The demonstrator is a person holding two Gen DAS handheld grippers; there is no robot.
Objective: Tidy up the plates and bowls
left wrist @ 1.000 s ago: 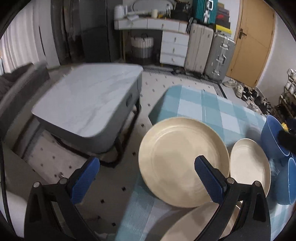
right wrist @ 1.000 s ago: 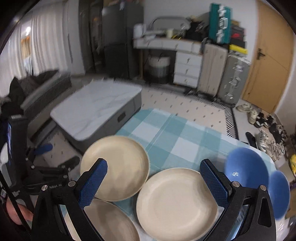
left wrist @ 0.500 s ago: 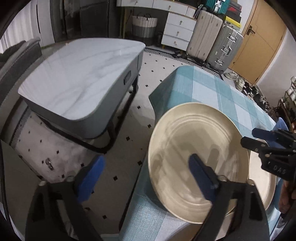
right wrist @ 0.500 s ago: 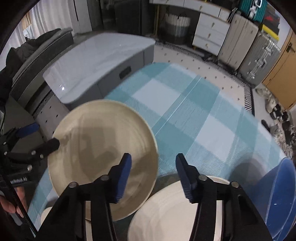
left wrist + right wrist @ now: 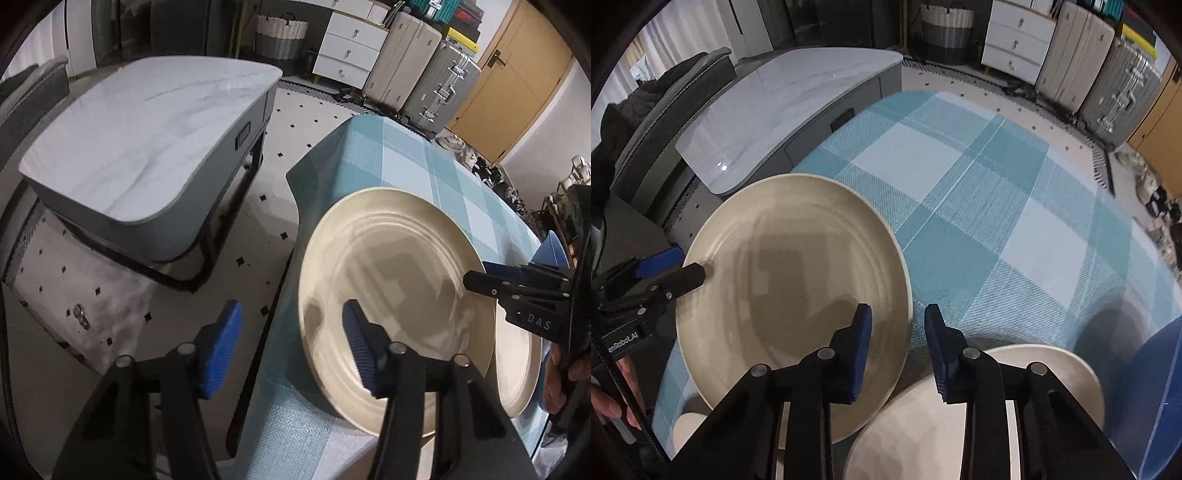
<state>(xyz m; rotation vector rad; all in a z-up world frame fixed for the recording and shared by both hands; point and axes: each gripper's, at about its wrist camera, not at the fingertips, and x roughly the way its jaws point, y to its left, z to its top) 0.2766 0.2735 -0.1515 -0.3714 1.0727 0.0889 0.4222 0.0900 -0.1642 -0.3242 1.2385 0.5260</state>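
Jaws of the left gripper (image 5: 291, 347) and right gripper (image 5: 898, 341) have been closing, each straddling an opposite rim of the large cream plate (image 5: 798, 280), pads not yet pressing.

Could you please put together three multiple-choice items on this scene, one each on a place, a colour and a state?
1. Where does the large cream plate lie?
A. On the checked cloth, at the edge nearest the grey marble table
B. On the marble table
C. On the floor

2. What colour is the bowl at the right?
A. Red
B. Blue
C. White

3. How do the fingers of the right gripper stand?
A. Shut, with nothing between them
B. Clamped on a bowl
C. Apart, one on each side of the plate's rim

Answers:
1 A: the plate sits on the cloth's corner beside the marble table.
2 B: its wall is plainly blue.
3 C: the fingers have just been closing, but a gap still shows on both sides of the rim between them.
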